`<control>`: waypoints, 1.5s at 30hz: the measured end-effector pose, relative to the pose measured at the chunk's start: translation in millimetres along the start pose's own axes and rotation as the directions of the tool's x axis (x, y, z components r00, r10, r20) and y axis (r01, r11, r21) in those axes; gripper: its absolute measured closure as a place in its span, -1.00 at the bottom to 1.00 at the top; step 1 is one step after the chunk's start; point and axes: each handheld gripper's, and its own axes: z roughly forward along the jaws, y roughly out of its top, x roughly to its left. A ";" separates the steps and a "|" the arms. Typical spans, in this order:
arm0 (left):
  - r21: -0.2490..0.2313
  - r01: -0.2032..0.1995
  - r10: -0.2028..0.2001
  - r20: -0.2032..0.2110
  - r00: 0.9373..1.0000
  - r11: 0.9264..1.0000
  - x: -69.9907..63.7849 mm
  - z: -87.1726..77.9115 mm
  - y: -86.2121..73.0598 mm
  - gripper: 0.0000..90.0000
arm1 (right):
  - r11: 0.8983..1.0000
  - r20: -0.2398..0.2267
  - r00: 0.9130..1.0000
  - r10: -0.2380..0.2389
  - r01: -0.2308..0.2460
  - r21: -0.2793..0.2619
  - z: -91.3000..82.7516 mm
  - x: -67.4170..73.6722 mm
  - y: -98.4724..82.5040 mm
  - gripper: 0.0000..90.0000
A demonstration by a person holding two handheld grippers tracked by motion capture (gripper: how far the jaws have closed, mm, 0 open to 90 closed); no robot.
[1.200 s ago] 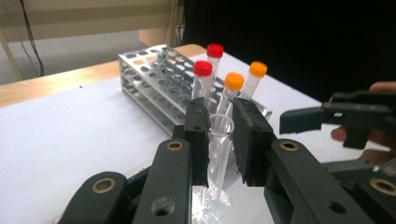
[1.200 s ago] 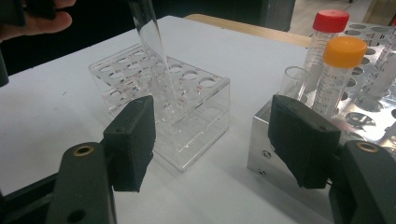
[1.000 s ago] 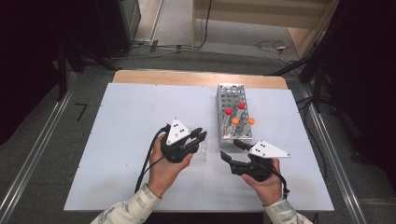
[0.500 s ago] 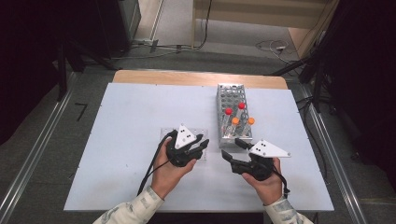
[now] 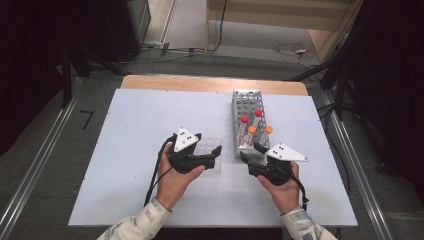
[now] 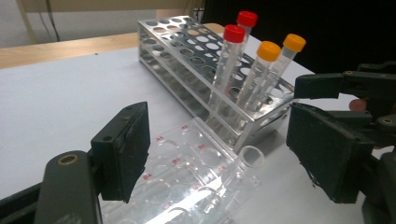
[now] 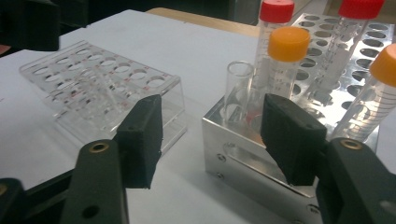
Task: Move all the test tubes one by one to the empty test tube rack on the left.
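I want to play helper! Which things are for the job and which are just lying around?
Probably for the job:
metal rack
capped tubes
uncapped tube
clear plastic rack
left gripper
right gripper

Lying about:
floor cables

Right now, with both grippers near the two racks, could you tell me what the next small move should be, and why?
Probably ease the right gripper forward around the uncapped tube at the near corner of the metal rack, then close. Its jaws are open and nearly in line with that tube, while the left gripper, also open, already straddles the clear rack and could steady it.
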 end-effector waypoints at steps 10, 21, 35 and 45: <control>-0.004 0.006 -0.006 -0.017 1.000 1.000 4.4 -0.6 0.2 -0.51 | 1.000 0.035 0.999 0.019 -0.019 0.007 18.3 -7.5 -0.2 0.25; -0.005 -0.002 0.002 -0.017 1.000 1.000 3.1 -1.0 0.2 -0.48 | 1.000 0.024 0.999 0.024 -0.024 0.007 30.5 -9.7 1.0 0.50; -0.007 -0.004 0.004 -0.018 1.000 1.000 3.6 -1.5 0.4 -0.48 | 1.000 0.050 0.999 -0.002 0.002 -0.002 34.4 -8.4 4.1 0.63; -0.017 0.001 -0.001 -0.014 1.000 1.000 3.8 -4.4 1.8 -0.48 | 0.997 0.056 0.998 -0.026 0.030 -0.073 12.0 -4.2 23.0 0.63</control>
